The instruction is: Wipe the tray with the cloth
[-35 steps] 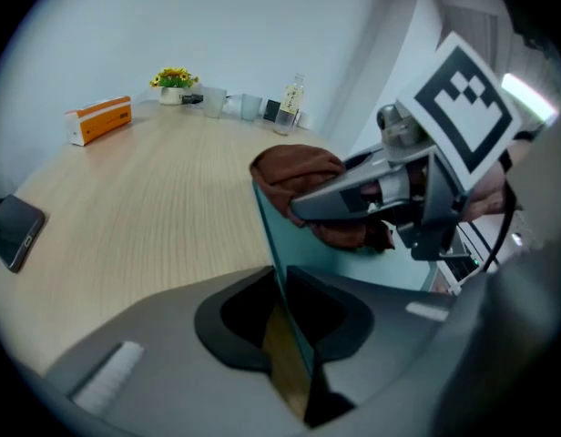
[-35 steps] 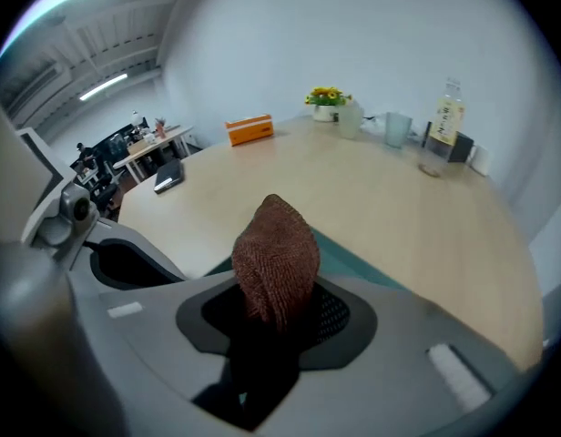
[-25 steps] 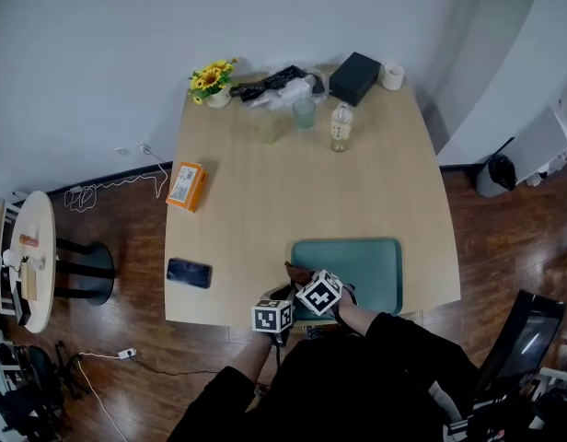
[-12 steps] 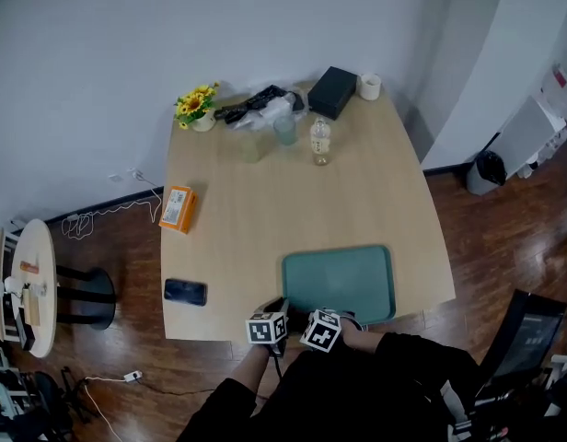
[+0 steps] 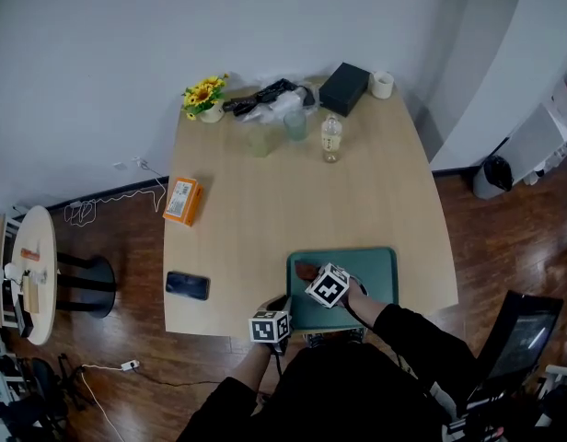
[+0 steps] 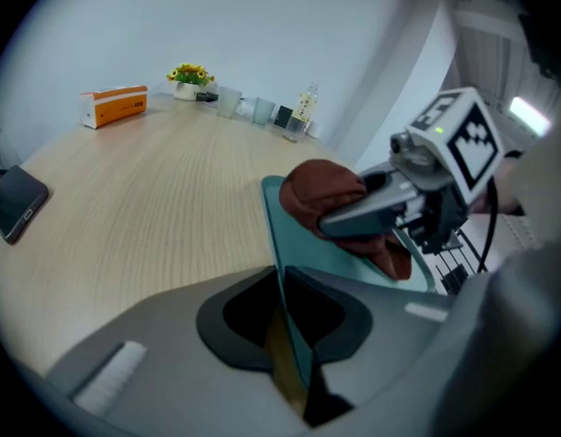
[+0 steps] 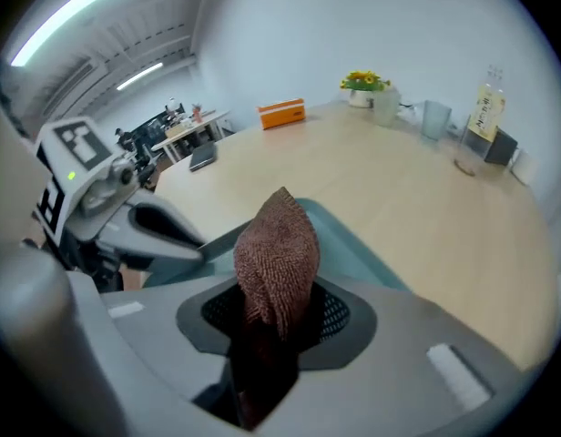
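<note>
Left gripper (image 6: 282, 280) fingers pinching shut on teal plastic tray (image 5: 380, 270) rim at tabletop's (image 5: 293, 182) near edge. Right gripper (image 7: 276, 321) fingers clamping brown knitted cloth (image 7: 279, 244) on tray; wiping probably underway, unfinished.

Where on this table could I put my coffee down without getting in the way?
The wide bare middle of the table, between the orange box, the bottle and the tray. The far edge is crowded around the flowers and black box.
</note>
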